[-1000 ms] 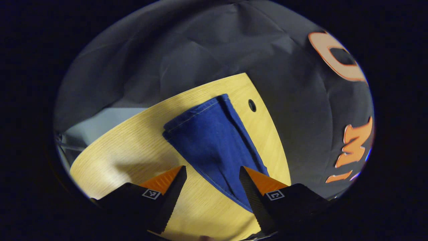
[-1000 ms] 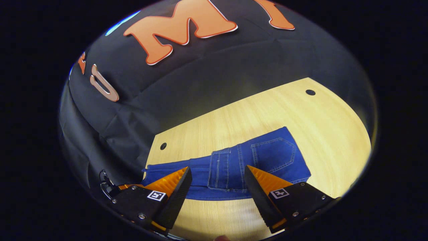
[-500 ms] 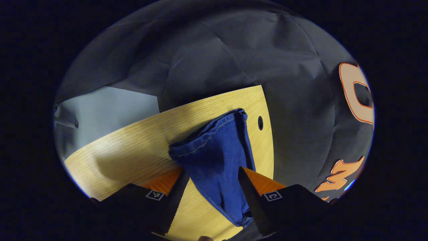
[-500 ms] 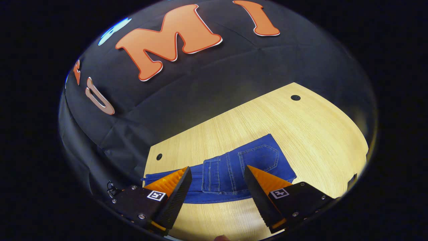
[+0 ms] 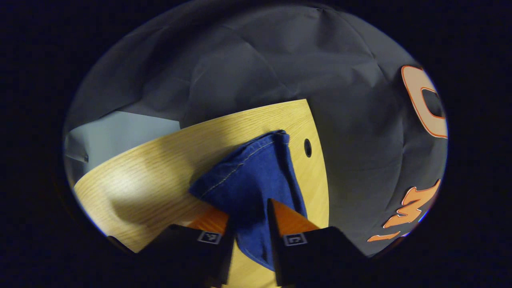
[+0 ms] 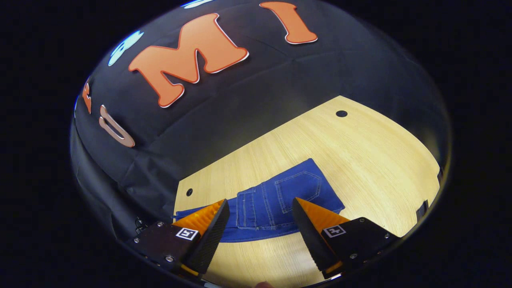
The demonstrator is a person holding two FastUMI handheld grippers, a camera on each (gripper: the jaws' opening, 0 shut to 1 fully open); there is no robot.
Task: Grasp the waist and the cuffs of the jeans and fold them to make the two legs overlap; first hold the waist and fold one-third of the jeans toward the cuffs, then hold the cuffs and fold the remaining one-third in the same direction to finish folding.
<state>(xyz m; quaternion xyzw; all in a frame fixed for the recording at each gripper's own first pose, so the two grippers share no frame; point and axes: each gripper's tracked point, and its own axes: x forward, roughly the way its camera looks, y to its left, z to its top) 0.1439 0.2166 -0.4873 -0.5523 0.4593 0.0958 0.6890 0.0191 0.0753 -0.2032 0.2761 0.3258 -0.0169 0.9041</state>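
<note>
Blue jeans (image 6: 280,200) lie flat on the wooden table (image 6: 360,148). Left gripper (image 5: 250,224) pinches the cuff end (image 5: 248,176) between both fingers; right gripper (image 6: 260,224) hovers spread above the waist.

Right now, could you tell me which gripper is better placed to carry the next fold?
Left, probably. The left gripper is shut on the jeans near the cuffs, while the right gripper hangs open above the waist end.
</note>
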